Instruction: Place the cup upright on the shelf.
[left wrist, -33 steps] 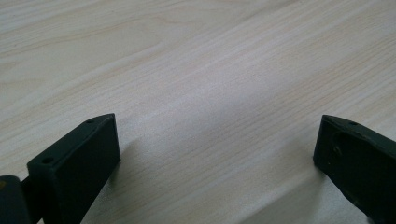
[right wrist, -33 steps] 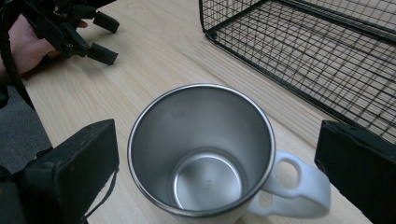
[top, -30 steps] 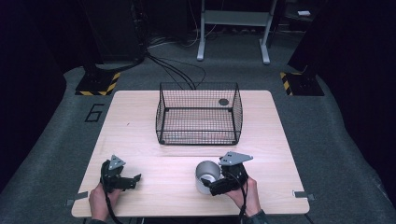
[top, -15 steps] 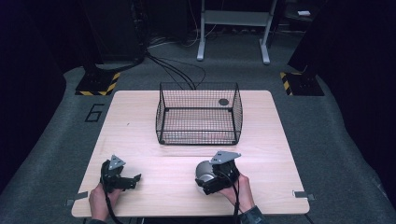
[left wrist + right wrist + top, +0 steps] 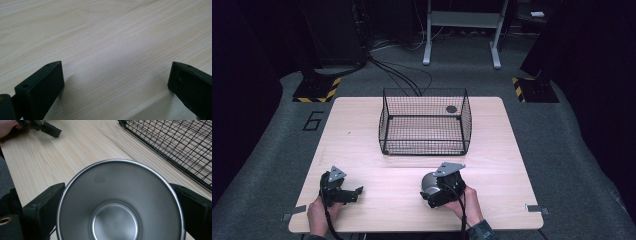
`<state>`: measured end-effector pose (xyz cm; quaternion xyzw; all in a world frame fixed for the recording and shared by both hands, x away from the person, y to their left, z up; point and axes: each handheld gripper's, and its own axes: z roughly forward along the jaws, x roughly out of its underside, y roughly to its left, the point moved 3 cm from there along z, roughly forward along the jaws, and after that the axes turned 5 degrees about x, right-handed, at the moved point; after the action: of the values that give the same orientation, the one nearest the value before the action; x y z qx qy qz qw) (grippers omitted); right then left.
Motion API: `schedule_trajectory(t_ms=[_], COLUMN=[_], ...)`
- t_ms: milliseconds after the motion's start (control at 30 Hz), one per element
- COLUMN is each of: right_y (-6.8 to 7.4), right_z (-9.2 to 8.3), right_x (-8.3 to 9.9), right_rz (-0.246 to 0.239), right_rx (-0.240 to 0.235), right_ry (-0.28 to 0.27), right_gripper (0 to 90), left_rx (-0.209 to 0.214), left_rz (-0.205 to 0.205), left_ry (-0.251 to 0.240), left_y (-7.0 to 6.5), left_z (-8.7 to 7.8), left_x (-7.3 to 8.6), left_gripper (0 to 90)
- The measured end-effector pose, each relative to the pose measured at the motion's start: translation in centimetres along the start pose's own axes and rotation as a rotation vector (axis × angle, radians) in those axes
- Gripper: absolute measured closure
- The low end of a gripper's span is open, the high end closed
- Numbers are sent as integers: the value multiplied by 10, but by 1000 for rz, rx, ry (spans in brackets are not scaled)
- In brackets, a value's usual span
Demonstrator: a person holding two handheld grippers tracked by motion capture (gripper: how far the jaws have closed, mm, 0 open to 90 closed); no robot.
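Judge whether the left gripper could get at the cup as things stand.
Probably yes: the left gripper is open, with bare table between it and the cup, though the right gripper already grips it.

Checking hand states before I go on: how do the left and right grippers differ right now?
The left gripper is open with bare table between its jaws; the right gripper is shut on the steel cup. The left gripper sits near the table's left front, the right gripper nearer the wire basket. Both are hand-held, with black jaws.
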<state>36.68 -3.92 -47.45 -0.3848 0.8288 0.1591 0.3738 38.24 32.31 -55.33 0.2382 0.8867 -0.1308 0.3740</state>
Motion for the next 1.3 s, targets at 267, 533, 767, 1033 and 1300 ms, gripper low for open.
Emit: schedule_trajectory(t_ms=[267,533,767,1033,1300], right_y=[0,0,1,-2,-16], right_z=[1,2,3,0,-16], right_x=[0,-2,-3,-8,-21], right_rz=[-7,-26,-33,-23,-2], right_rx=[-7,1,1,8,41], right_ry=[2,28,21,3,-48], right_gripper=[50,57,61,61,61], left_rx=[0,0,0,0,0], left_rz=[0,0,0,0,0], left_ry=[0,0,0,0,0], left_y=[0,0,0,0,0], left_z=[0,0,0,0,0], left_x=[0,0,0,0,0], left_gripper=[4,4,4,4,4])
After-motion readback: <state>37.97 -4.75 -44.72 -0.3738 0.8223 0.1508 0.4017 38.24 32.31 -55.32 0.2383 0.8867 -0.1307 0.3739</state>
